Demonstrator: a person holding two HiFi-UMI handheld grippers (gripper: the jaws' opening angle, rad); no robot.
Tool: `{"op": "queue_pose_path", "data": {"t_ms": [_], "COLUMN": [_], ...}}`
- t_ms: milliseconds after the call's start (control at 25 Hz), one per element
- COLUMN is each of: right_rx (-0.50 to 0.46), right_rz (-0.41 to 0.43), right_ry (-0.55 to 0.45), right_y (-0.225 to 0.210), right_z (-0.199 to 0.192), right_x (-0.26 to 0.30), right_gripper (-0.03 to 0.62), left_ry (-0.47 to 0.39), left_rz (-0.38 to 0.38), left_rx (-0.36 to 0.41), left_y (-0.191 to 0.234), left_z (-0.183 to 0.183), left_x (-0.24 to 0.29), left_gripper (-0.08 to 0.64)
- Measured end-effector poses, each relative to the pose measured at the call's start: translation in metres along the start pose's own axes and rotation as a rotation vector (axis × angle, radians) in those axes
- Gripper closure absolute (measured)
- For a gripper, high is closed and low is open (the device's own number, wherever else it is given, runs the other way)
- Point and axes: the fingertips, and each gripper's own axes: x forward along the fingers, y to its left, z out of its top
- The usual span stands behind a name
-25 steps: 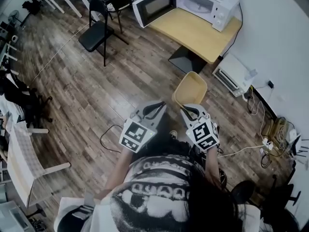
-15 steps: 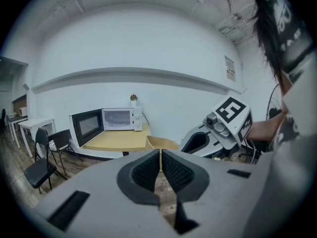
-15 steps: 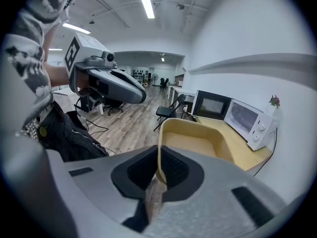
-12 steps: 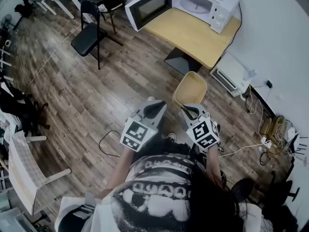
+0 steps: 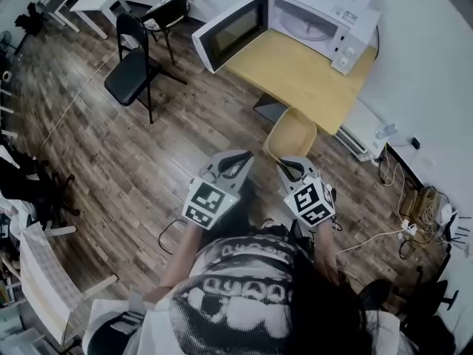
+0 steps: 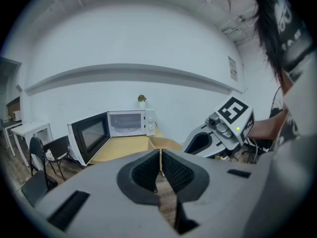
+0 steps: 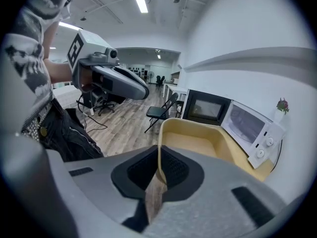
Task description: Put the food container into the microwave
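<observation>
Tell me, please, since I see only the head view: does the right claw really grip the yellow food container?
Observer: Yes. In the right gripper view the right claw is shut on the near wall of the food container, with one pad outside and one inside.
Operator: And does the left claw help to carry it?
Observer: No. The left gripper view shows the left claw shut, with nothing between its pads.

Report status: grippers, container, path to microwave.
Right gripper shut on food container rim, left gripper shut, empty. Container airborne, short of table. Microwave door open; no obstruction visible.
</observation>
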Motion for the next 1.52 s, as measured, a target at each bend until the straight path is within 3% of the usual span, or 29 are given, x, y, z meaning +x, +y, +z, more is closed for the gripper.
{"op": "queue_pose_path", "data": {"t_ms": [480,760,1160,1520], "right_rx": [0.029,0.034,0.032,0.089], "right_rz": [-0.061,-0.087,-0.092,-0.129], "right_ry": [0.052,0.073,0.079,0.140], "right_y": [-0.052,-0.072,-0.086,-0.090], "right_z": [0.053,0.066,0.083,0.068], "right_x": [0.068,0.089,0.115,0.116], "right_gripper": [0.569,0.569,0.569,0.569], "left_ry": [-0.036,-0.050,-0.055,-0.044], "left_rz": [-0.062,-0.128,-0.110,-0.180], "left_rx": [0.010,0.024,0.019,-0.002], "left_y": [0.112,0.134,0.177,0.179], "left_z": [0.022,0.028,0.030,0.019], "left_x": [0.028,0.050,0.052,0.063], "left_gripper": [0.549,0.549,0.549,0.549]}}
